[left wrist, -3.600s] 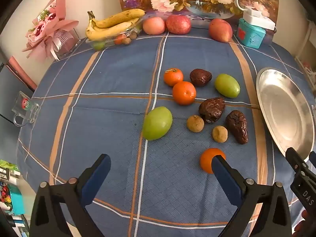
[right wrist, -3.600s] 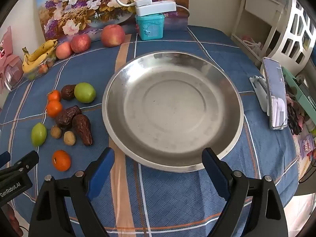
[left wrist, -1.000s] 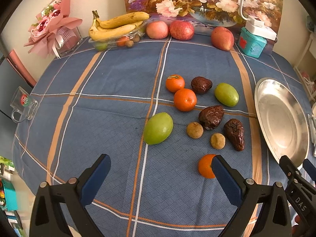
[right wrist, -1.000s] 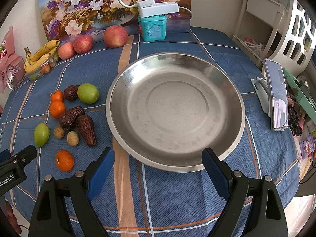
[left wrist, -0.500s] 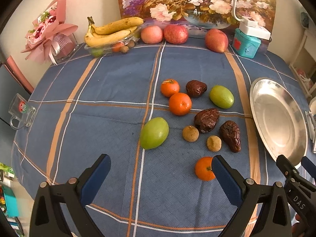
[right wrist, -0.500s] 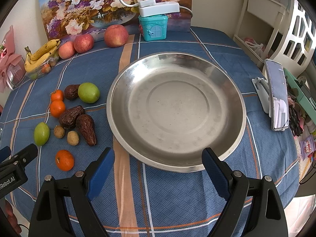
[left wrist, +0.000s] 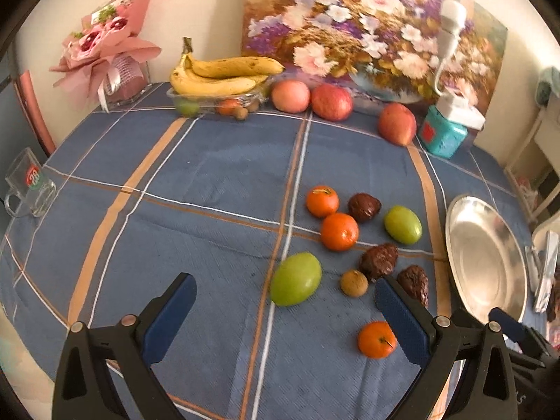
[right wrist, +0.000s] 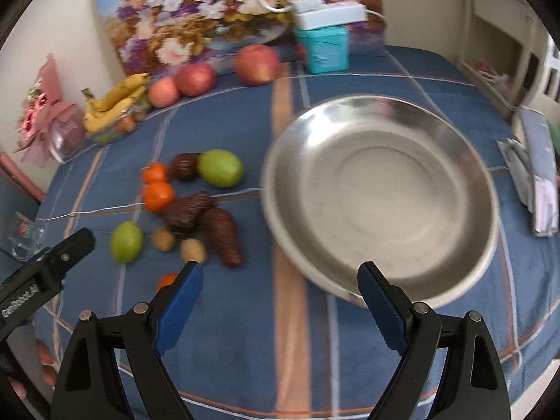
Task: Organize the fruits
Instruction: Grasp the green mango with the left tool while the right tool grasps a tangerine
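L & R hand-held gripper (left wrist: 285, 301) (right wrist: 280, 290), jaws apart w/ nothing between, above desk (left wrist: 217, 175); loose fruits, incl. green fruit (left wrist: 295, 283) & tangerine (left wrist: 376, 339), lie left of steel plate (right wrist: 381, 192).

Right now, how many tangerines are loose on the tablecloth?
3. Two sit together at the group's far edge; one lies alone nearest the left gripper at. Others may be hidden in the banana tray.
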Demonstrator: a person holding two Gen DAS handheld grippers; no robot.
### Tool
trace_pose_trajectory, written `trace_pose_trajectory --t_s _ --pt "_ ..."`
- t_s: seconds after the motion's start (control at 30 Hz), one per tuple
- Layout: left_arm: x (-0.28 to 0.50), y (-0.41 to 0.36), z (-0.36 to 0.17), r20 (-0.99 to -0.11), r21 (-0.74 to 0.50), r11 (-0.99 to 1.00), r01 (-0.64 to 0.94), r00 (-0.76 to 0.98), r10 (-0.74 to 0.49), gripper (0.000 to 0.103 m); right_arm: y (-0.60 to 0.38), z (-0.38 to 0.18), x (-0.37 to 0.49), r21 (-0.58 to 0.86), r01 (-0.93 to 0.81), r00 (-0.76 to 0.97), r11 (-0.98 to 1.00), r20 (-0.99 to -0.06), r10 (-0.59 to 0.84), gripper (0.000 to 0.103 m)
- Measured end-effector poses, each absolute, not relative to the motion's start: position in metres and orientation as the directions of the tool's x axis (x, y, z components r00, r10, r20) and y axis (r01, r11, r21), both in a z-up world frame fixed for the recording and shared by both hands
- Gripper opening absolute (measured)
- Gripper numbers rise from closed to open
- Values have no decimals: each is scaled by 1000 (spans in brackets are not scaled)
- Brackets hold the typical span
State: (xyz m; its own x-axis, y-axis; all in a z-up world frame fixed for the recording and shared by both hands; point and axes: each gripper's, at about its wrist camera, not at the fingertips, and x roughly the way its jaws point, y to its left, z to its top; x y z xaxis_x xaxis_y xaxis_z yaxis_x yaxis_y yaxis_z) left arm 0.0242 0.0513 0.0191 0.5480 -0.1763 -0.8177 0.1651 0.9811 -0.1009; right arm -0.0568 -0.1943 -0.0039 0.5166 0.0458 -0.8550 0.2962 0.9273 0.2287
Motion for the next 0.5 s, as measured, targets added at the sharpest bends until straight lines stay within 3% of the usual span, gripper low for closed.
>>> trace_pose_trajectory --t_s 0.17,0.5 --pt "36 73 15 -820 -198 971 135 519 -240 103 -170 -1 -43 247 217 532 944 -841 98 90" --pt "54 63 0 -857 -158 974 162 467 -216 103 -126 -13 -22 209 74 489 975 -860 147 90"
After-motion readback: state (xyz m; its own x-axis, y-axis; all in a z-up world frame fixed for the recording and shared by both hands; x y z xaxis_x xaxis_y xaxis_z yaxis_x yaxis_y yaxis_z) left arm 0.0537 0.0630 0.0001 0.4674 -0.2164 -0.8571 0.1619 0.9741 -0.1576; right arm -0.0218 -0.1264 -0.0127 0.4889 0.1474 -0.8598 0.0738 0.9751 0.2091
